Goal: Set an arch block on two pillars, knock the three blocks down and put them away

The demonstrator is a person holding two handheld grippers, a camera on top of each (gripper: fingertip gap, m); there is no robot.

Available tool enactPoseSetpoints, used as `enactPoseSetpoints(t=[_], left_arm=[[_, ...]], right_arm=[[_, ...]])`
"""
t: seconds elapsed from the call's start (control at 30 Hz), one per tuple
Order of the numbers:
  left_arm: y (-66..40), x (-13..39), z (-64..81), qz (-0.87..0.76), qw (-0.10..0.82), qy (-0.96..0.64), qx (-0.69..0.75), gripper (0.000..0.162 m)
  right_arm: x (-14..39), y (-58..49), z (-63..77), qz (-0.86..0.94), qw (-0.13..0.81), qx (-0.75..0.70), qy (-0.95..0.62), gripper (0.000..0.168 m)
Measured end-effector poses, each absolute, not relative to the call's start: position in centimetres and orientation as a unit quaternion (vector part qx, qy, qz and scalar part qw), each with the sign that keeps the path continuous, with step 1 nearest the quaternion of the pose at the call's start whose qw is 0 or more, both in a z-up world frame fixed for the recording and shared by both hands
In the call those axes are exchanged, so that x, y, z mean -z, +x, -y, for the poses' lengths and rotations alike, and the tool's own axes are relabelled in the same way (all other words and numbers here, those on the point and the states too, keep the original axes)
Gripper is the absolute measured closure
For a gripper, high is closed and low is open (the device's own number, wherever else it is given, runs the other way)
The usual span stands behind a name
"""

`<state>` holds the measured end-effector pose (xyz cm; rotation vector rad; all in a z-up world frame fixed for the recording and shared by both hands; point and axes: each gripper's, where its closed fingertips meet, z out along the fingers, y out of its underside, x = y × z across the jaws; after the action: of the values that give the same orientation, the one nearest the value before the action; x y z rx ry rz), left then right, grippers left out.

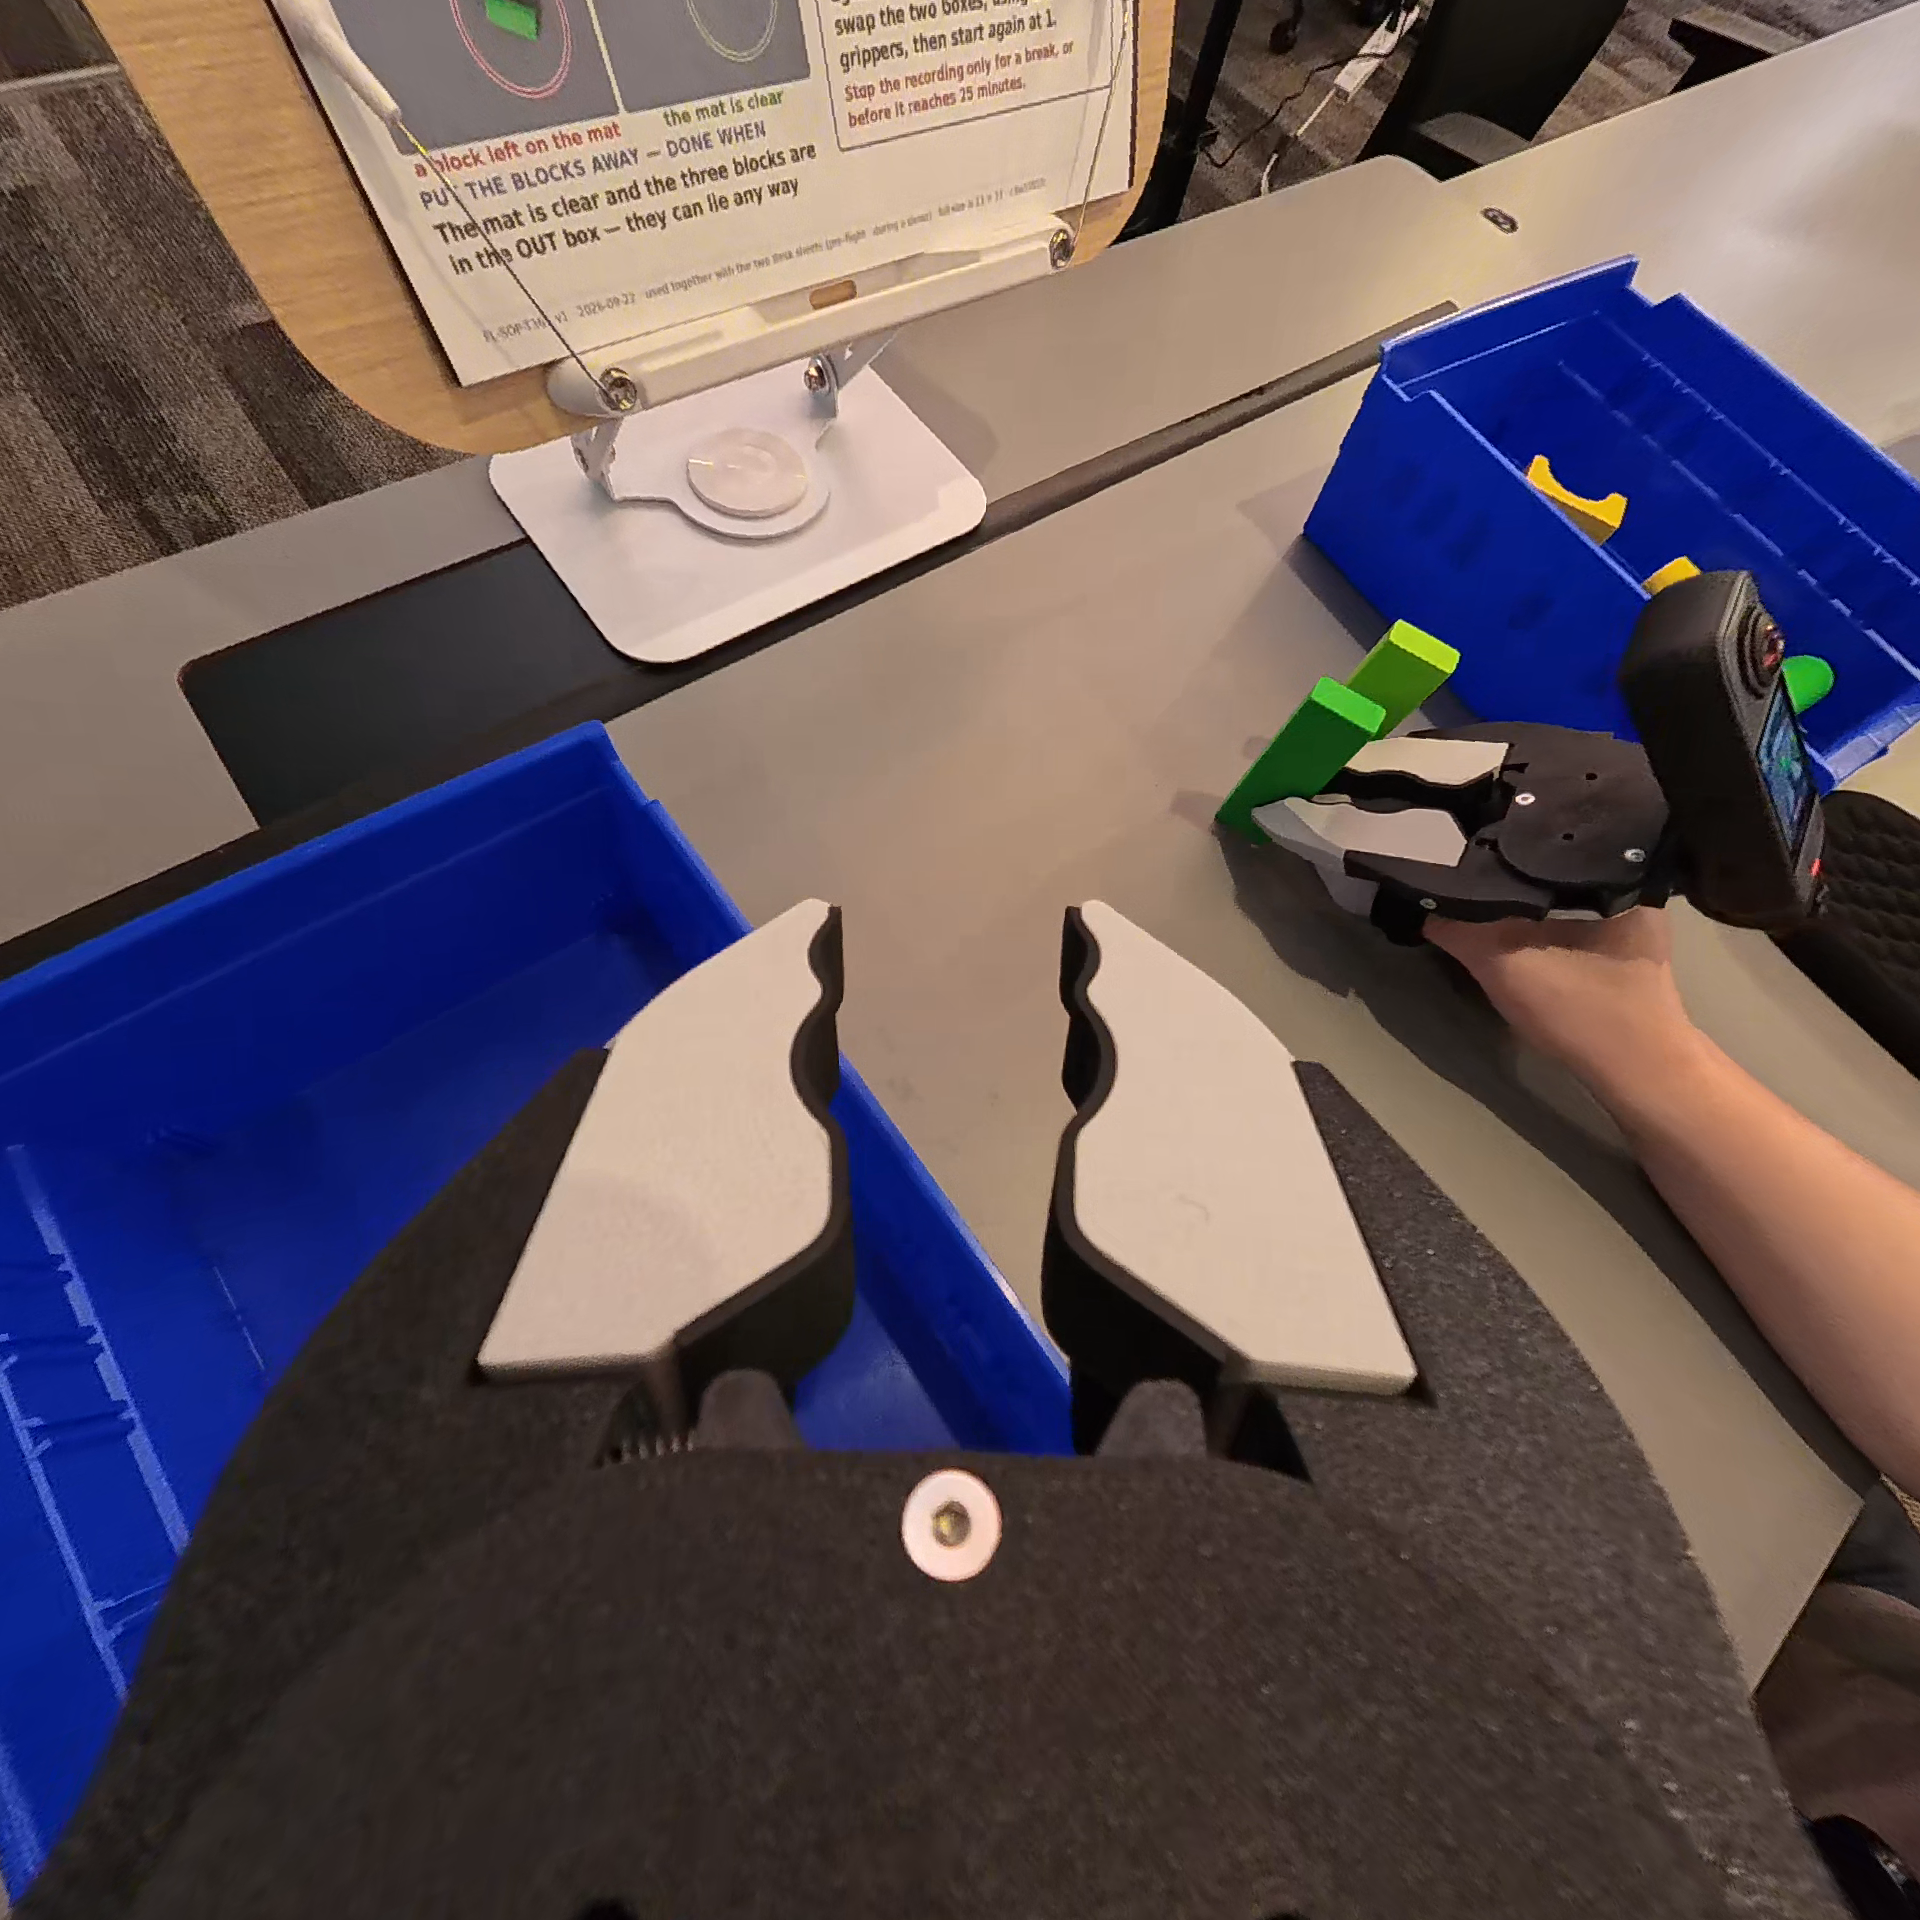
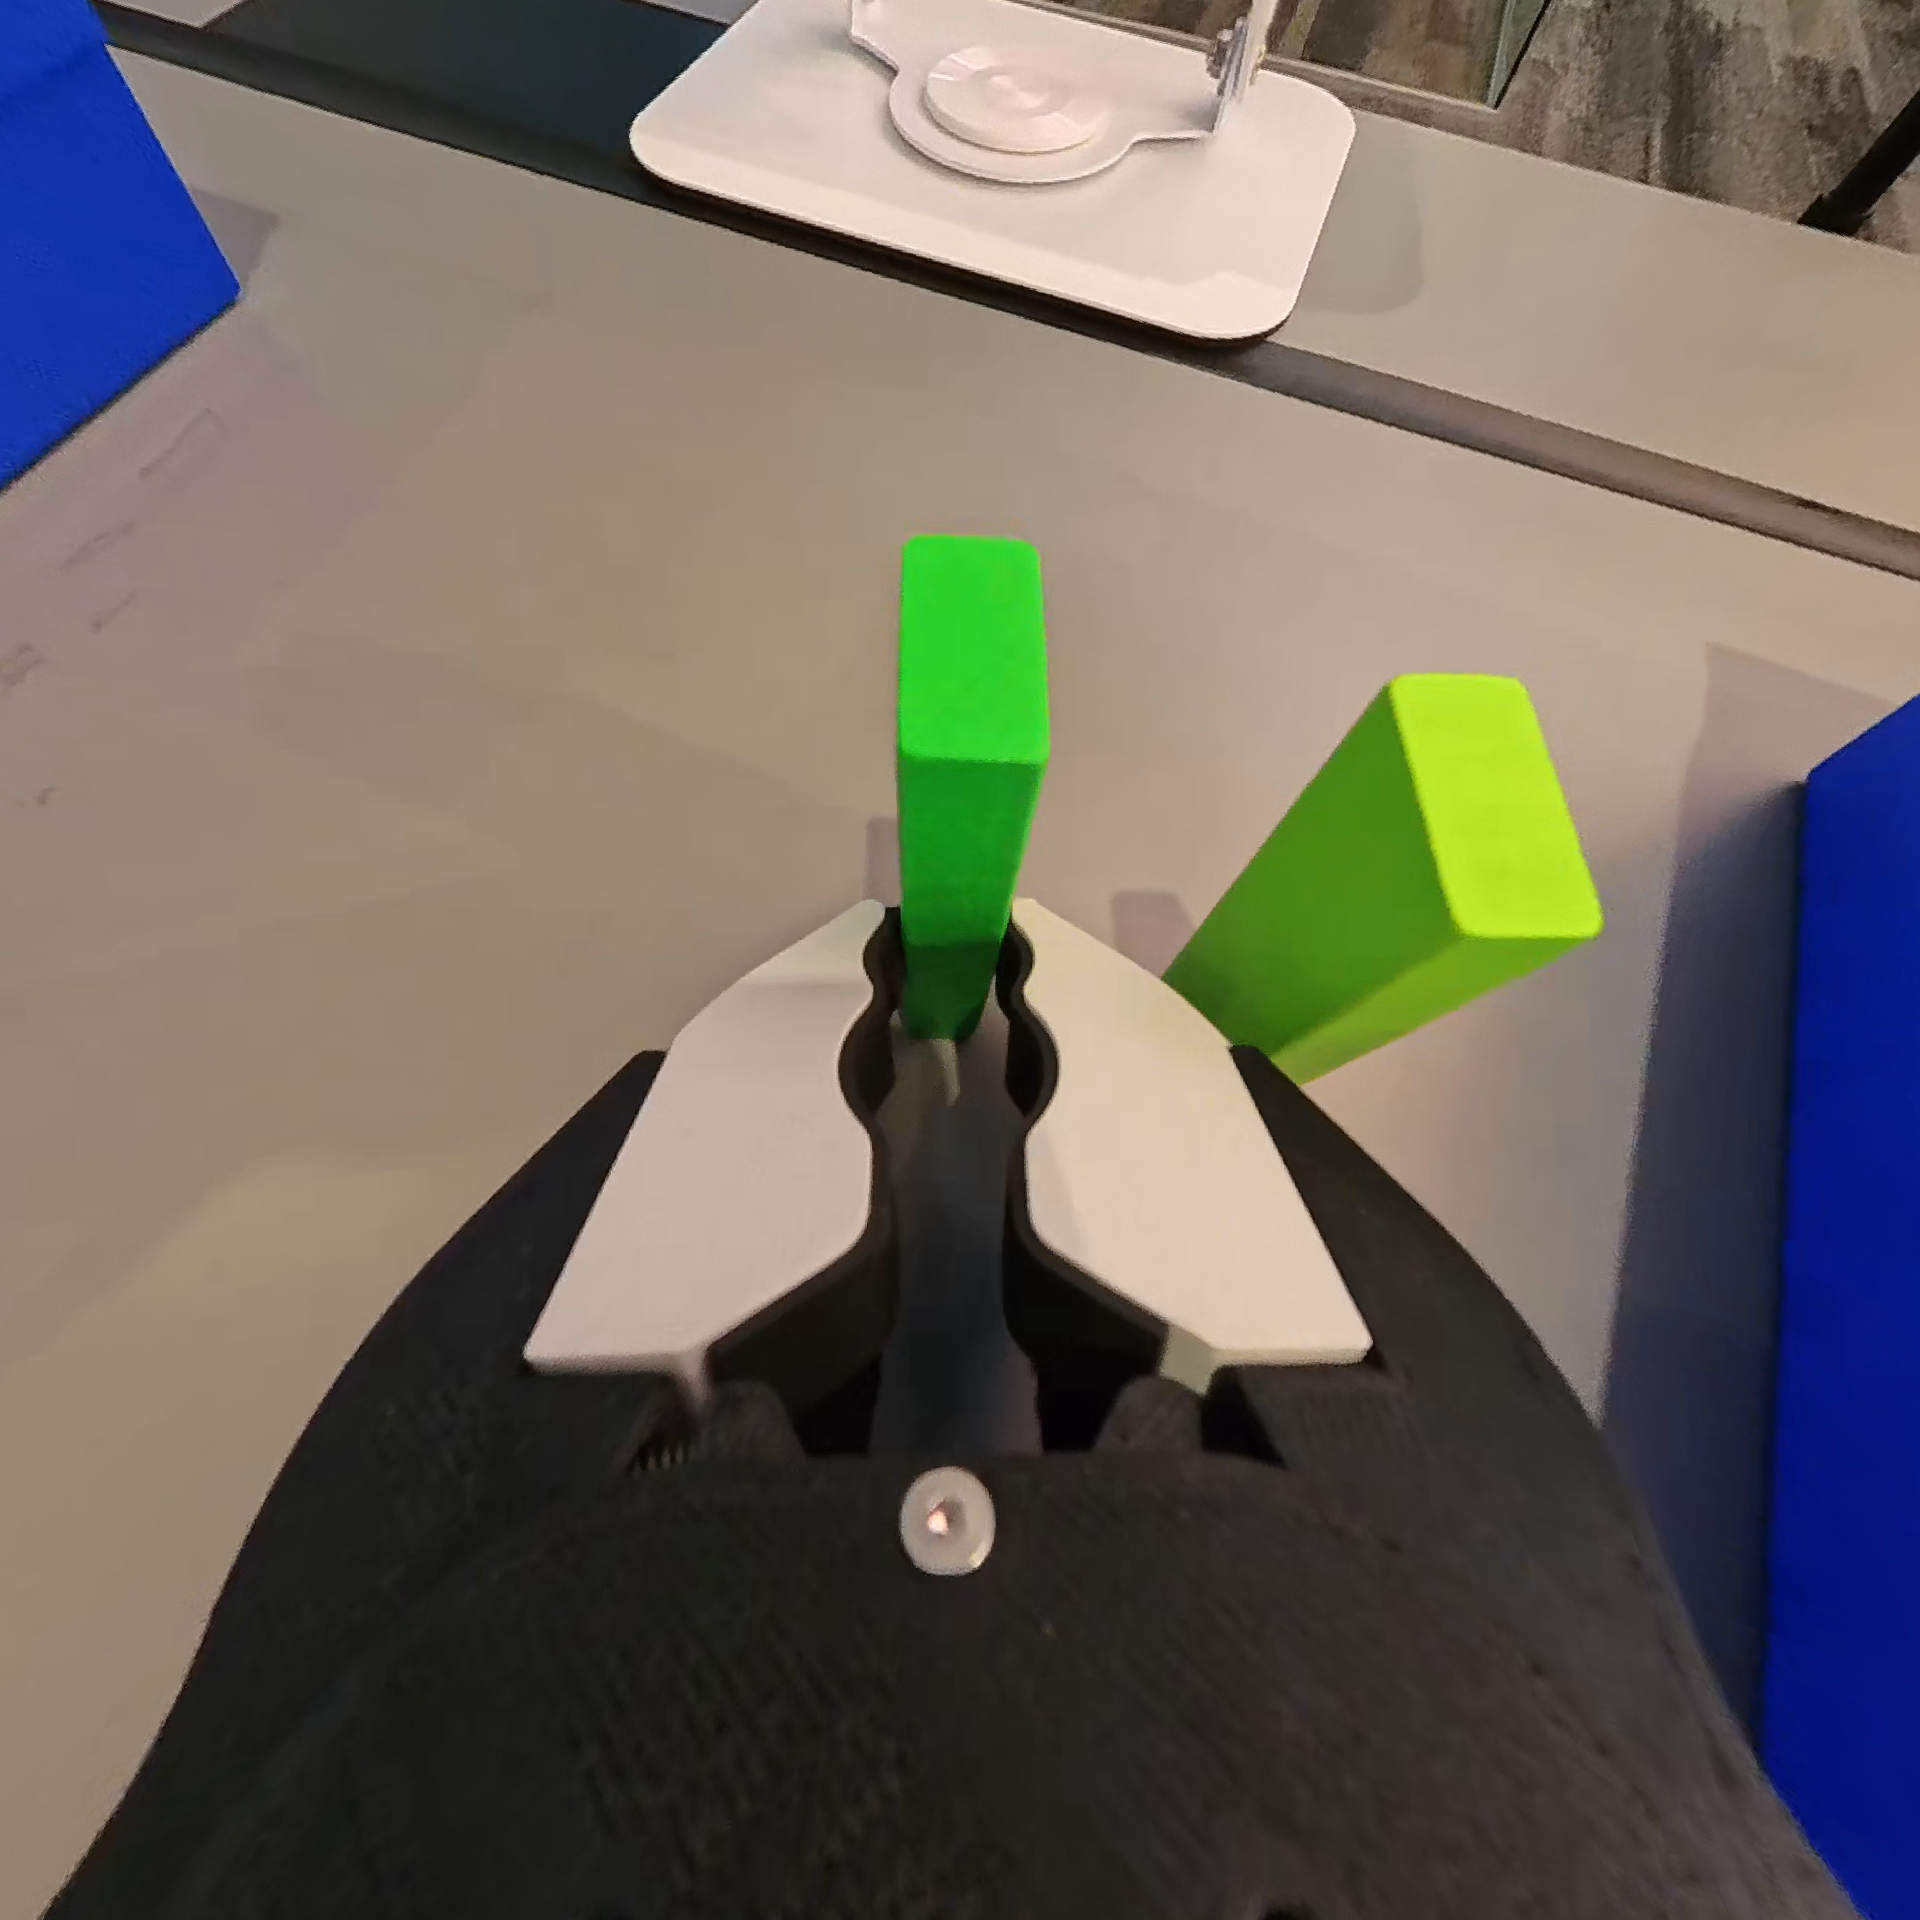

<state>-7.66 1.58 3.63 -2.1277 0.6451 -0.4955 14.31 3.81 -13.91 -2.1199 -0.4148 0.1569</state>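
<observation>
In the left wrist view, the left gripper (image 1: pixel 948 925) hangs over the near rim of a blue bin (image 1: pixel 312 987), its grey fingers spread wide with nothing between them. Far to the right, the right gripper (image 1: pixel 1283 805) lies low on the grey table (image 1: pixel 987 727), a hand (image 1: pixel 1558 961) wrapped under its body. Its fingers pinch the foot of a bright green pillar (image 1: pixel 1299 764), which stands on the table; a lime-green pillar (image 1: pixel 1403 670) stands just behind it. Only this view shows the second blue bin (image 1: pixel 1455 499) beyond them (a yellow arch block (image 1: pixel 1574 499) lies inside) and an instruction sheet (image 1: pixel 675 187) on a white stand (image 1: pixel 748 530).

In the right wrist view, the fingertips clamp the bright green pillar (image 2: pixel 971 727) near its base at the right gripper (image 2: pixel 943 966). The lime-green pillar (image 2: pixel 1423 873) stands just beside it on the right, near a blue bin wall (image 2: pixel 1860 1143). This view is slightly blurred.
</observation>
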Motion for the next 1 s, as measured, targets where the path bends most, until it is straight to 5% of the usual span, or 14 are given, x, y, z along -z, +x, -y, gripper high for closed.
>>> enactPoseSetpoints(t=[0.47, 0.73, 1.0], left_arm=[[-10.5, -3.1, -1.2, -0.255, 0.4, -0.865, 0.162, 0.119], [-21.6, 2.7, 2.0, -0.256, 0.242, -0.936, -0.018, 0.118], [-21.3, 7.0, 3.7, -0.114, 0.103, -0.984, 0.09, 0.117]], right_arm=[[12.1, 15.1, -3.4, 0.159, 0.502, -0.045, -0.849, 0.137], [9.5, 14.2, -2.3, 0.17, 0.517, -0.076, -0.835, 0.137], [6.5, 13.9, -1.4, 0.179, 0.554, -0.082, -0.809, 0.137]])
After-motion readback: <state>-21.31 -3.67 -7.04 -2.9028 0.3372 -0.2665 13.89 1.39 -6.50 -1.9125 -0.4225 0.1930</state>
